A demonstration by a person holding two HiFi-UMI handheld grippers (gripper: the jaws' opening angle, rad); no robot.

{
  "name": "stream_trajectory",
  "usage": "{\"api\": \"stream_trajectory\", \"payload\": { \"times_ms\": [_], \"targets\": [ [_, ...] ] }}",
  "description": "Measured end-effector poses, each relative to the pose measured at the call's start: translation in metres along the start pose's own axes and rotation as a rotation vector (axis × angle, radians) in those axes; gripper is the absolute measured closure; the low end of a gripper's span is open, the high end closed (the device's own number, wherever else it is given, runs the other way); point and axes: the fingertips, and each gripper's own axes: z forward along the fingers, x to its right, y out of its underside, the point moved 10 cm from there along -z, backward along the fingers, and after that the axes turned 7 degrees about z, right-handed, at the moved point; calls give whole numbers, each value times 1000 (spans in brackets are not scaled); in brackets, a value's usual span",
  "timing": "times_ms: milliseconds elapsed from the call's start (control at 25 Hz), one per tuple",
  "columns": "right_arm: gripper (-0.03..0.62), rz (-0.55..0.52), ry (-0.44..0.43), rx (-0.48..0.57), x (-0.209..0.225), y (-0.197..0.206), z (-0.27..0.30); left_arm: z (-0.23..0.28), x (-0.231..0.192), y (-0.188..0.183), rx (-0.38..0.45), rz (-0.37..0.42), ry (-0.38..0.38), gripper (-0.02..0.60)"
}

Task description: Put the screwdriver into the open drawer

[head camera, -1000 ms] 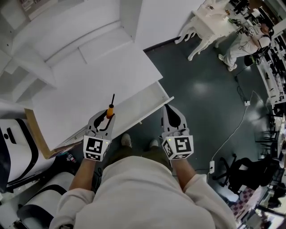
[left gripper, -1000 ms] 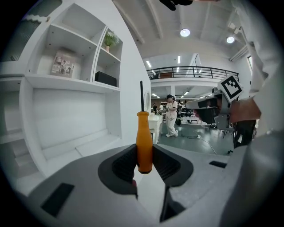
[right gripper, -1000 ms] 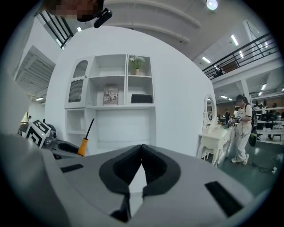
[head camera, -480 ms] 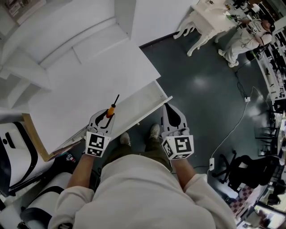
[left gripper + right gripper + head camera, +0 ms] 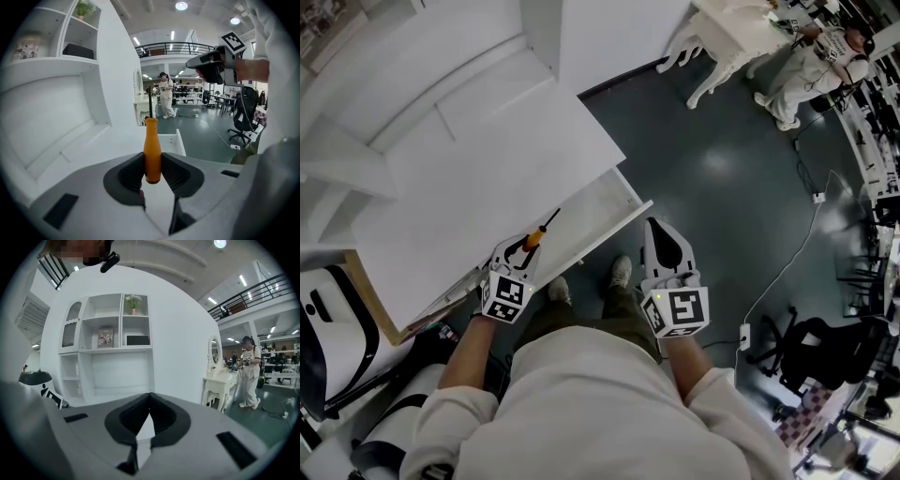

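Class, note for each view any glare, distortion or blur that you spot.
Head view: soft glare patches on the dark floor. Left gripper view: fisheye bends the shelves, black corners; screwdriver sharp. Right gripper view: same fisheye rim, ceiling lamp flares.

Bright, even light fell from ceiling lamps (image 5: 181, 5) high above the left fingers (image 5: 127, 174). Glare pooled on the dark floor (image 5: 722, 220) beyond the right fingers (image 5: 125, 419). Gripper views bulged fisheye, with black-vignetted edges.
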Motion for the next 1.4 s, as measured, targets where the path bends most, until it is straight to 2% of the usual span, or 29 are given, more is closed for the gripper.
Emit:
{"api": "stream_trajectory", "payload": {
  "times_ms": [520,1040,1400],
  "targets": [
    [589,22,76,-18,36,3,-9,67,11,33,-195,119,125,469],
    [591,39,166,-43,67,11,-23,126,21,68,-346,157,217,469],
    [590,41,183,-65,79,14,-22,158,29,89,-442,157,268,469]
  ]
}}
